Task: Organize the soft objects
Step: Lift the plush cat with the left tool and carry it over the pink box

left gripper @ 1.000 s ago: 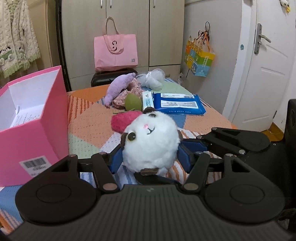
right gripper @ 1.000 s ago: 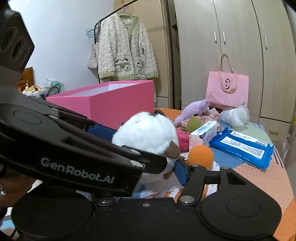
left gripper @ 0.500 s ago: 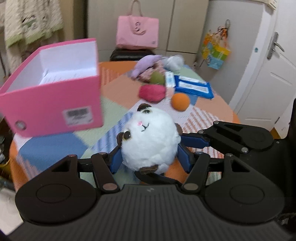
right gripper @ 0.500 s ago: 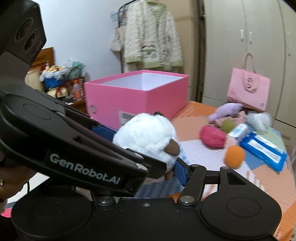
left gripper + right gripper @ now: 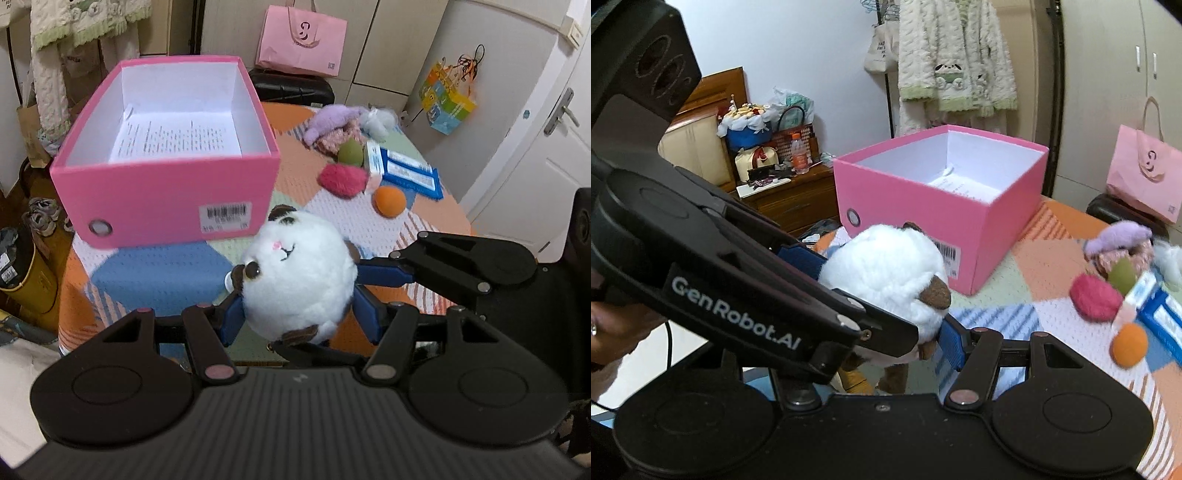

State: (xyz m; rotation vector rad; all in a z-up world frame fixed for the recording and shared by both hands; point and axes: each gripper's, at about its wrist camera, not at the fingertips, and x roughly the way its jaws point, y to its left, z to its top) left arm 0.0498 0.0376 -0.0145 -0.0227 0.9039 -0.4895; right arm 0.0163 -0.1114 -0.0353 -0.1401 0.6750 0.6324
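Both tools have lifted the plush (image 5: 295, 284) off the surface (image 5: 332, 225) toward the pink box (image 5: 166, 173).

From my left wrist view, the plush toy (image 5: 295, 284) sits between both grippers' fingers, above the table (image 5: 162, 266) and just before the open box (image 5: 166, 147). Right of the box lie a ball (image 5: 389, 200), smaller plush pieces (image 5: 343, 180) and a packet (image 5: 410, 171). A sheet of paper (image 5: 177, 138), I think, lies in the box.
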